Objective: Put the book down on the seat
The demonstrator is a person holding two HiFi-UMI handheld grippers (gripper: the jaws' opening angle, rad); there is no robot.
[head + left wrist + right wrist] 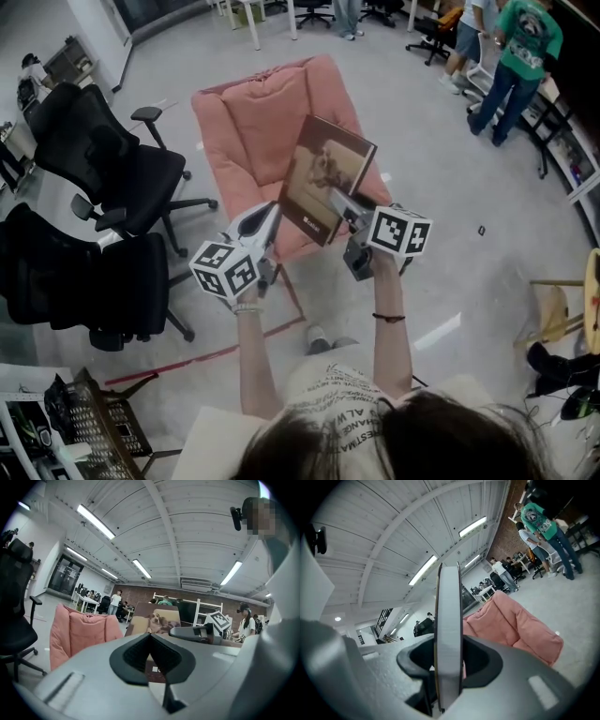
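Left gripper point(272, 217) point(150, 639): jaw tips drawn together to a thin seam, nothing pinched; points level at the book's lower left corner, just beside it.
Left marker cube point(225, 269): white block with black squares, at the rear of that gripper, above the person's wrist.
Black mesh office chairs point(103, 159) point(11, 611): two, far left on the grey floor, well apart from the seat.
Pink padded fabric seat point(253, 122) point(79, 630) point(515, 625): centre, cushion bare; backrest away from the person.
Brown hardcover book with a dog on its cover point(323, 173) point(157, 620) point(449, 611): held up and tilted, over the seat's front right part, not lying on it; cover faces the left gripper.
Right gripper point(336, 202) point(449, 653): jaws spread to the book's thickness, pads pinching its lower edge; grey page block runs straight up between them.
Right marker cube point(401, 232) point(219, 619): same pattern, over the right wrist.
Person in a green shirt point(520, 47) point(541, 520): far right, standing by shelving, back turned.
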